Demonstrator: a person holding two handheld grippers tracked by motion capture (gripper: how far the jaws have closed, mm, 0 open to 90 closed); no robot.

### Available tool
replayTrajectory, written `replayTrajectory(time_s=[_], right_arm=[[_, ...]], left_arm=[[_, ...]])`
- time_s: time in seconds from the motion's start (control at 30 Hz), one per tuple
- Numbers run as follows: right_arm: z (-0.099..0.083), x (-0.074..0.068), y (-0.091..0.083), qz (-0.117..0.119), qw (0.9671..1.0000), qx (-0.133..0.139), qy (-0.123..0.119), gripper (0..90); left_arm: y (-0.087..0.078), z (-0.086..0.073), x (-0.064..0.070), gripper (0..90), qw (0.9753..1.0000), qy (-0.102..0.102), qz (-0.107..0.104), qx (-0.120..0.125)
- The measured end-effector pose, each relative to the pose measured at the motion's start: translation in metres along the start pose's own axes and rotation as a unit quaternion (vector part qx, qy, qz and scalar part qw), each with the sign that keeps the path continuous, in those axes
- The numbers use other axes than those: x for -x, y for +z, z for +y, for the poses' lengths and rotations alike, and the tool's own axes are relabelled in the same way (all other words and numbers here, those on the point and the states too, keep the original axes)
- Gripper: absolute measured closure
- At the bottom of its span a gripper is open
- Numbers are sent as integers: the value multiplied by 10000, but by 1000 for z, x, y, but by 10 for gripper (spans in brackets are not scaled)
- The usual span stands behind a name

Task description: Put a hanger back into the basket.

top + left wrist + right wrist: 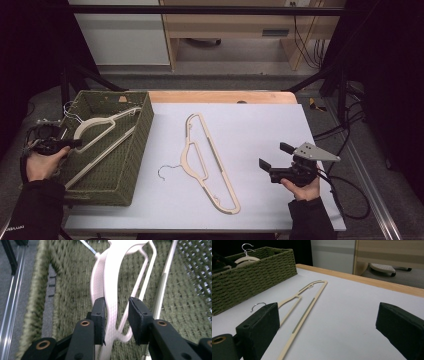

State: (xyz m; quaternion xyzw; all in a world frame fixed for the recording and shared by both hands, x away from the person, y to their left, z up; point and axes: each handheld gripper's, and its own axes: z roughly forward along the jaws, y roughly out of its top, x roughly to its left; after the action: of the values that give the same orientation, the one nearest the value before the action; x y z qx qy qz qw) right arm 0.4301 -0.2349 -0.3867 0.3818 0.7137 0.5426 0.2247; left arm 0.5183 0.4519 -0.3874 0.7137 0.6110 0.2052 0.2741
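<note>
A cream hanger (pixel 100 121) with a wire hook lies in the green woven basket (pixel 141 131) at the left. My left gripper (pixel 75 143) reaches into the basket. In the left gripper view it (pixel 116 320) stands open, its jaws either side of the hanger's (pixel 110 272) curved shoulder, with a gap at the right pad. A second cream hanger (pixel 207 165) lies flat on the white table top, hook toward the near left. My right gripper (pixel 275 155) hovers open to the right of it. In the right gripper view, nothing sits between the jaws of that gripper (pixel 329 325), and the hanger (pixel 308 307) lies ahead to the left.
The basket (pixel 254 277) takes up the table's left side, its wall beside the flat hanger. A wooden strip (pixel 220 96) runs along the white top's far edge. Cables (pixel 350 195) trail off the right side. A black frame bar (pixel 320 75) slants at the far right.
</note>
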Motion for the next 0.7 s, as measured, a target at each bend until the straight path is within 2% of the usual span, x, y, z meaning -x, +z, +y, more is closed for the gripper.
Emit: replayTrajectory(time_s=[0.07, 0.17, 0.27, 0.33, 0.4, 0.53, 0.63, 0.7], right_arm=[[0, 0, 0, -3, 10000, 5, 1, 55], [0, 0, 0, -5, 10000, 11, -6, 55], [0, 1, -1, -31, 10000, 16, -19, 54], [1, 1, -1, -31, 10000, 10, -10, 54], [1, 1, -1, -22, 10000, 13, -2, 54], [1, 1, -2, -2, 10000, 61, 18, 53], [1, 1, -3, 20, 10000, 91, 5, 52], [2, 1, -4, 7, 10000, 91, 5, 51]], left_arm=[[-1, -2, -2, 639, 10000, -26, 9, -35], [-9, -5, -3, 605, 9999, -60, -38, 152], [-22, -5, 2, 550, 9989, -17, -91, 466], [-30, -4, 8, 498, 9974, 82, -160, 700], [-38, -2, 18, 429, 9944, 158, -295, 1007], [-50, 3, 42, 308, 9855, 450, -678, 1491], [-56, 5, 66, 226, 9754, 688, -1024, 1824], [-59, 6, 79, 177, 9695, 840, -1157, 1992]])
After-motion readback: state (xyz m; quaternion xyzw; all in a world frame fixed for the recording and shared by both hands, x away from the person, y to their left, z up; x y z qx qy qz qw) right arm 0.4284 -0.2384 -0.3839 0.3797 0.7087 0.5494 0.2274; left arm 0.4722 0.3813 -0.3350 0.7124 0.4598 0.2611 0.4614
